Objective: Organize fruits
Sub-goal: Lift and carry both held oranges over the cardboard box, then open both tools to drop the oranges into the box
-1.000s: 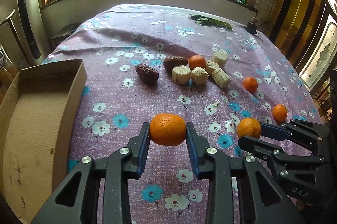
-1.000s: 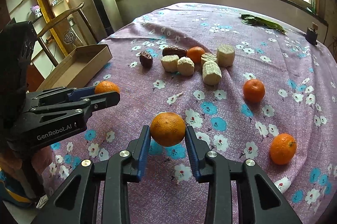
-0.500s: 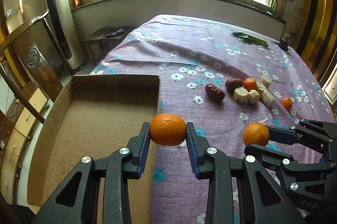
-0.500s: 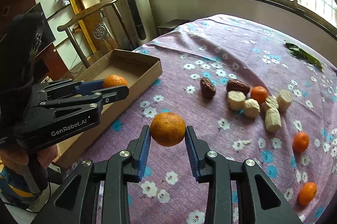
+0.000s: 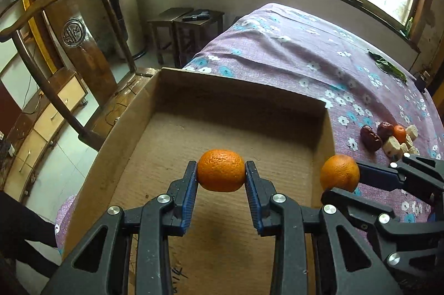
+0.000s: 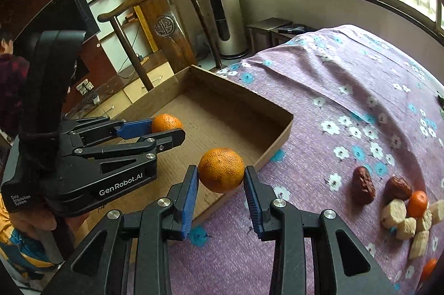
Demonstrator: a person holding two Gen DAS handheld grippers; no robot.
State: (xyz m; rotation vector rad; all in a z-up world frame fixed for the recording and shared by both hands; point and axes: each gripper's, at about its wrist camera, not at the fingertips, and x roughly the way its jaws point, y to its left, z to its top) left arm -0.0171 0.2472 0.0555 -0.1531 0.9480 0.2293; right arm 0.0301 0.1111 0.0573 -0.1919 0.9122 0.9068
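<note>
My left gripper (image 5: 221, 178) is shut on an orange (image 5: 221, 170) and holds it above the floor of the open cardboard box (image 5: 238, 98). In the right wrist view the left gripper (image 6: 169, 128) shows over the box (image 6: 274, 136) with its orange (image 6: 166, 123). My right gripper (image 6: 221, 181) is shut on a second orange (image 6: 221, 170), held above the box's near right edge. It shows in the left wrist view (image 5: 340, 181) with its orange (image 5: 339, 176).
On the purple flowered cloth (image 6: 347, 73) to the right lie two dates (image 6: 363, 185), a small orange (image 6: 417, 204) and several pale corn pieces (image 6: 394, 213). Another orange (image 6: 428, 268) sits at the right edge. A wooden chair (image 5: 69, 39) stands left of the table.
Both grippers have swung left with their oranges, from over the cloth to the cardboard box. The left orange is now over the box floor, the right one at its edge.
</note>
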